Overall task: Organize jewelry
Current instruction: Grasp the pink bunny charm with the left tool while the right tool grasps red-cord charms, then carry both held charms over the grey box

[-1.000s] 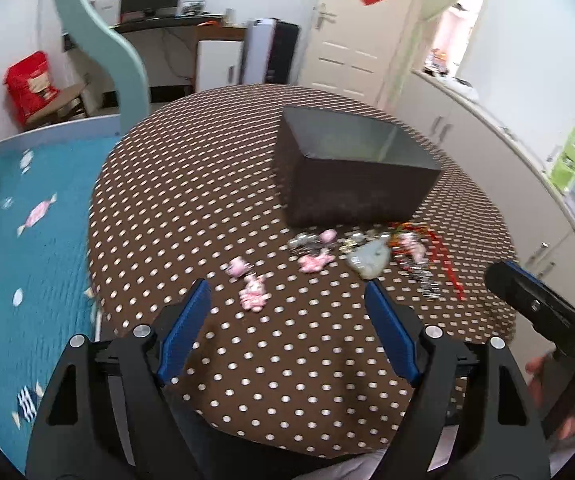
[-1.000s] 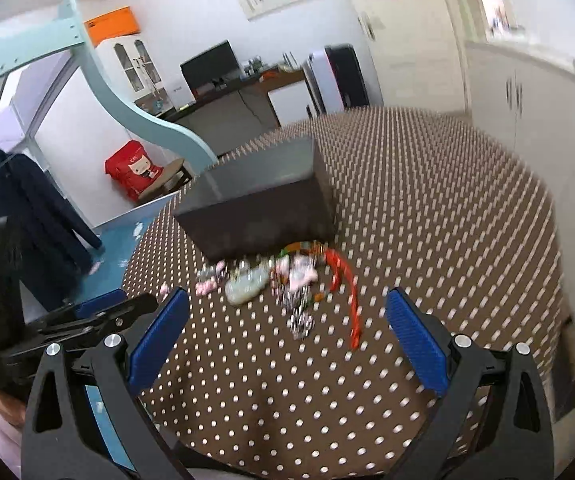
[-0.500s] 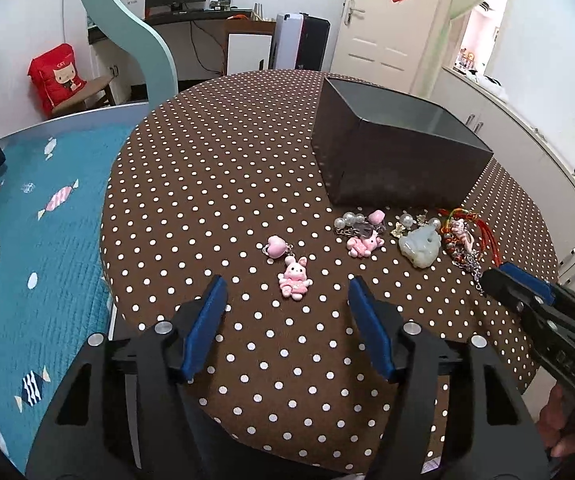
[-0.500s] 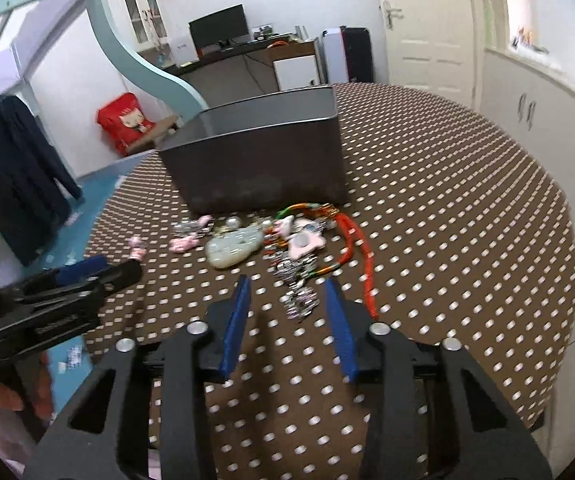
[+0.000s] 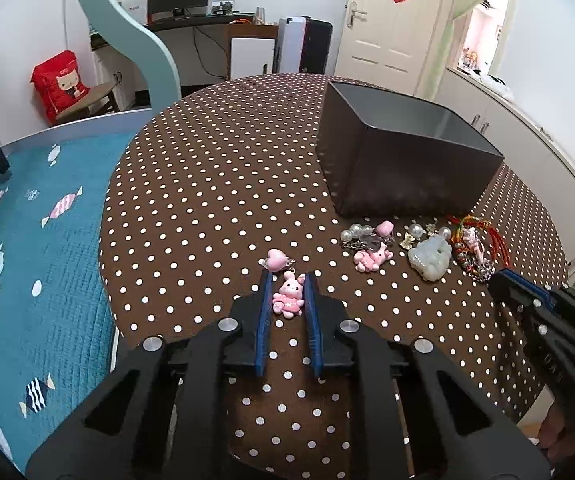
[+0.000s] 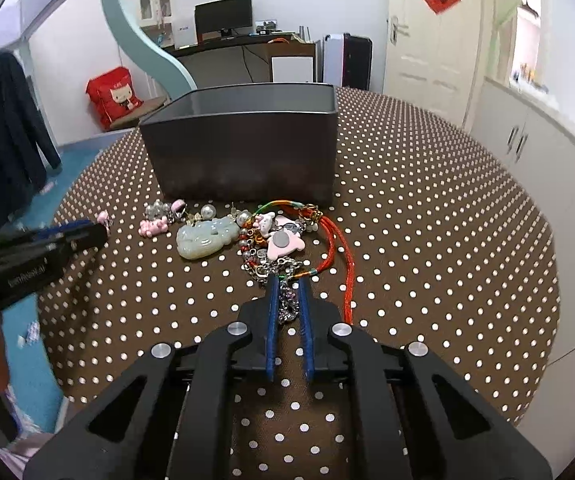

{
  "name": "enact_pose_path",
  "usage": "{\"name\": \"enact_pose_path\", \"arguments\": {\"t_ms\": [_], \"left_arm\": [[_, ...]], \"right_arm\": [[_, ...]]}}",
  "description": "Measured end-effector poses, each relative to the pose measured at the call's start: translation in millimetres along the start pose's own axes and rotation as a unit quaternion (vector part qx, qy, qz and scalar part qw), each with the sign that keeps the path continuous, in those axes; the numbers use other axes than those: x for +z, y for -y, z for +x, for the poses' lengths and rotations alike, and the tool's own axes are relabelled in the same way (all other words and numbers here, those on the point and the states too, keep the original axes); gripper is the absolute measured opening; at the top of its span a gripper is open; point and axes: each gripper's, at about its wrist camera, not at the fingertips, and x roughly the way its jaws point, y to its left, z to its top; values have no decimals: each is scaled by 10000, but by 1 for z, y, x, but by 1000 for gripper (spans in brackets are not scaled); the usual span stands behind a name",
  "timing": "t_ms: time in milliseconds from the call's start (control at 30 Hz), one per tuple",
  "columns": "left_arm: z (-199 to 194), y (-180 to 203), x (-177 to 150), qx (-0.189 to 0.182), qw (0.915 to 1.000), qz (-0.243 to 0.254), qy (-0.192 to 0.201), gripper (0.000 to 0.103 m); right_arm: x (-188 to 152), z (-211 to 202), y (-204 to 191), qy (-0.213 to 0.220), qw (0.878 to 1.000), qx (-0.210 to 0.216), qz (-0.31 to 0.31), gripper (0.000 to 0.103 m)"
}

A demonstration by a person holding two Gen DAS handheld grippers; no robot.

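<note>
A pink bunny charm with a pink heart lies on the polka-dot table. My left gripper is shut on the bunny charm, down at the table. My right gripper is shut on a silver chain at the near end of a jewelry pile: a pale jade pendant, a pink charm, a red cord. An open dark grey box stands behind the pile. The box also shows in the left wrist view.
More pieces lie by the box: pearl beads, a pink pig charm, the jade pendant in the left wrist view. A blue bed is left of the table, white cabinets right.
Both grippers moved forward and down to the table and closed: the left around the pink bunny charm, the right around the silver chain.
</note>
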Motion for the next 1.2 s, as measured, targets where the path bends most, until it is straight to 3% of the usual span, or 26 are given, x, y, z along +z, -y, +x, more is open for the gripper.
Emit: {"name": "enact_pose_path", "arguments": {"t_ms": [267,600,1200], "left_arm": [[-2,2,1,-4,10000,8,-1,15],[-22,19,14,125,9988,194,423,15],[-55,31,58,-157,9936,249,1091,15]], "right_arm": [[5,-11,10,133,9996,8,259,9],[16,-21,15,411,9990,-29,158,9],[75,-62,19,1303,9914,27,-105,9]]}}
